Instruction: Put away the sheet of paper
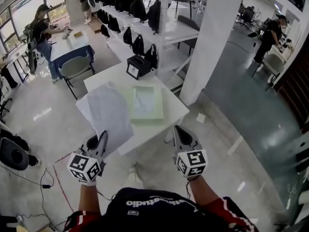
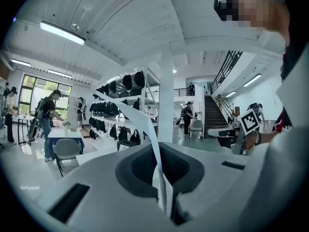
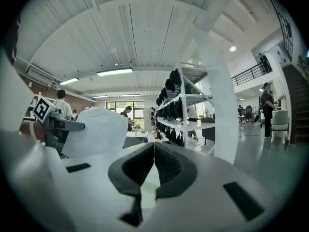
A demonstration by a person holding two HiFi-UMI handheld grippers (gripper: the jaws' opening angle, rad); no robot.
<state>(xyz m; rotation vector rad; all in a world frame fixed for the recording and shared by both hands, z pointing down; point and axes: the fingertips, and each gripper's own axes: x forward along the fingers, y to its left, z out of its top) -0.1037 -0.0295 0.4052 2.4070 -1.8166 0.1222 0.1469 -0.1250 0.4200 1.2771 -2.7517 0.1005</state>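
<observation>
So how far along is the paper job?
Done: sheet of paper picked up, clamped in the shut left tongs. In hand: held up by the near edge of the table. Left: putting it away, probably into the pale green tray. Right tongs shut, empty.

the right gripper (image 3: 154, 146) has its jaws closed tip to tip, nothing between them. to its left the sheet of paper (image 3: 96, 132) stands up at the left gripper (image 3: 71, 126). ahead, a rack (image 3: 181, 112) of dark bags; ahead-right, a white pillar (image 3: 219, 110).
</observation>
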